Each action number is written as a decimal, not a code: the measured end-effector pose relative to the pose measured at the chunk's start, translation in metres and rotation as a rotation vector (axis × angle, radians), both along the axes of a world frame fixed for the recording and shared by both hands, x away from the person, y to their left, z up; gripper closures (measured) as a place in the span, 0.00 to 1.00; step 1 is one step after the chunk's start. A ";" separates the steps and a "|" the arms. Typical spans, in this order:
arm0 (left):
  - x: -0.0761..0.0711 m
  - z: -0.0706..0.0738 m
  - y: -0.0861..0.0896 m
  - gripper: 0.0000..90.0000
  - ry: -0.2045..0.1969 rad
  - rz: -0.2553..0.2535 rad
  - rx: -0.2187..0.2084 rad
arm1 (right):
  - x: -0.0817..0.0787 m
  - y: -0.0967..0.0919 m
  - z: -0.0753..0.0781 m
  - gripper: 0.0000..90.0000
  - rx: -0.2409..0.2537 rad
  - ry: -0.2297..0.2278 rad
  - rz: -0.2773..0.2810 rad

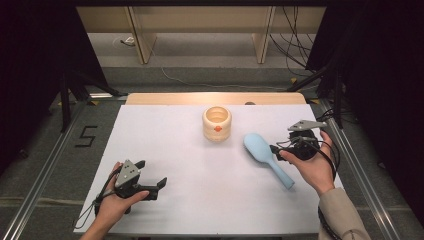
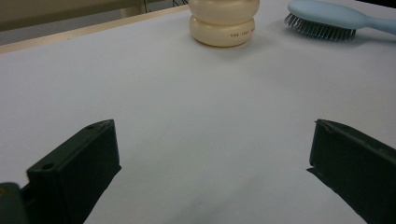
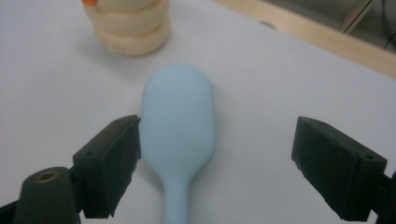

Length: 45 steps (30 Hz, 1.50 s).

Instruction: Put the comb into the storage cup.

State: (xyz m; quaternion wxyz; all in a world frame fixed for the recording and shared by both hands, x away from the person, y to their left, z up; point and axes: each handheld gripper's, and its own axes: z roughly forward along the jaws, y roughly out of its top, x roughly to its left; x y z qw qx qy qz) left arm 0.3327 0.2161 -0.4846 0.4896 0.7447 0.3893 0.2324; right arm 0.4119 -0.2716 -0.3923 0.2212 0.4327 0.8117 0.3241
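Note:
A light blue hairbrush (image 1: 263,153) lies bristles down on the white table sheet (image 1: 200,200), with its handle pointing toward the near right. My right gripper (image 1: 278,150) hovers by the brush's neck with its jaws open. In the right gripper view the hairbrush (image 3: 179,116) sits between the jaws of the right gripper (image 3: 217,129), nearer the left one, and neither pad presses on it. A cream ringed cup (image 1: 217,123) with an orange spot stands upright at the back centre. My left gripper (image 1: 151,174) rests open at the near left, pointing at the cup (image 2: 224,21) and the hairbrush (image 2: 322,18).
The wooden table edge (image 1: 215,98) runs along the back. Behind it are shelf legs and loose cables on the floor. Black stands flank both sides. A "5" mark (image 1: 86,136) is on the floor at left. Bare sheet lies between the two grippers.

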 end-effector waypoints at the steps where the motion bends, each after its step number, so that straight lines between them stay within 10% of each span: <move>1: 0.000 0.000 0.000 0.01 0.000 0.000 0.000 | 0.002 0.002 -0.002 0.19 -0.013 0.039 0.005; 23: 0.000 0.000 0.001 0.01 -0.004 0.005 -0.002 | 0.031 0.025 -0.047 0.27 -0.193 0.429 0.034; 45: -0.001 0.001 0.003 0.02 -0.004 0.011 -0.003 | 0.038 0.042 -0.059 0.41 -0.279 0.547 0.040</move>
